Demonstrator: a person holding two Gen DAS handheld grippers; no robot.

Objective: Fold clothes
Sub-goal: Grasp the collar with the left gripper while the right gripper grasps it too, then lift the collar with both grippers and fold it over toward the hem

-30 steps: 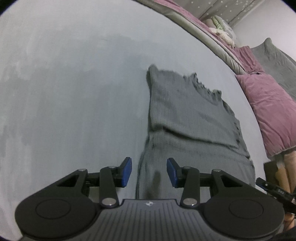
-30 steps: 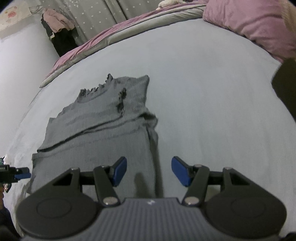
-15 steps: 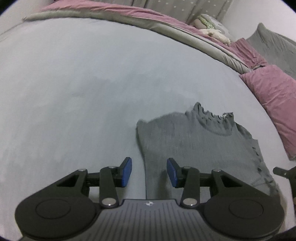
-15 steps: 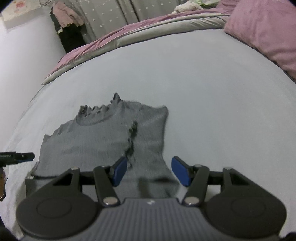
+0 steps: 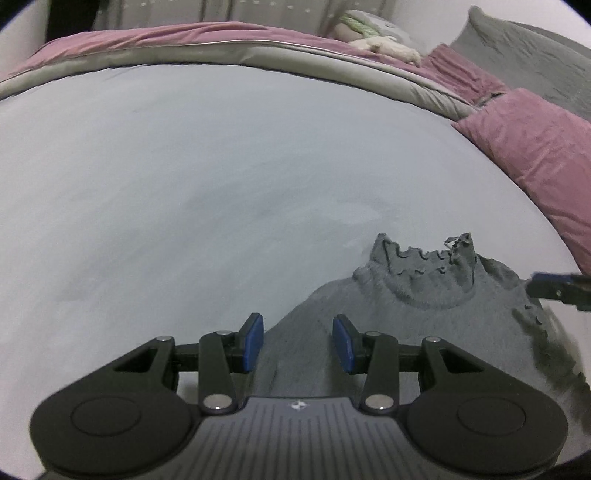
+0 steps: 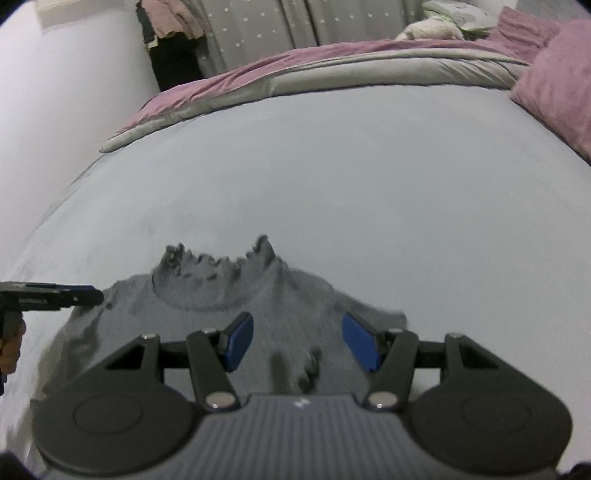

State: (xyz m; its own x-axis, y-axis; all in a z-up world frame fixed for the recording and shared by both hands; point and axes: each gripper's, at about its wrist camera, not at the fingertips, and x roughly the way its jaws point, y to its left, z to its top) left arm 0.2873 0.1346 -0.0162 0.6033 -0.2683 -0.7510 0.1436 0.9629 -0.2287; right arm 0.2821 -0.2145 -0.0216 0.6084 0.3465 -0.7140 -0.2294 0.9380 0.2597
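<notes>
A dark grey knit top with a ruffled collar lies flat on the pale grey bed sheet. My left gripper is open just above the top's left shoulder, nothing between its blue pads. In the right wrist view the same top spreads under my right gripper, which is open over the right shoulder area, collar just ahead. Each gripper's tip shows at the edge of the other view: the right one's fingers, the left one's fingers.
Pink pillows lie at the right of the bed. A pink and grey duvet is bunched along the far edge, with soft toys. Clothes hang by the curtain. A hand holds the left gripper.
Both grippers have travelled forward along the top from its lower part to its shoulders; the collar is now close ahead. Both stayed open.
</notes>
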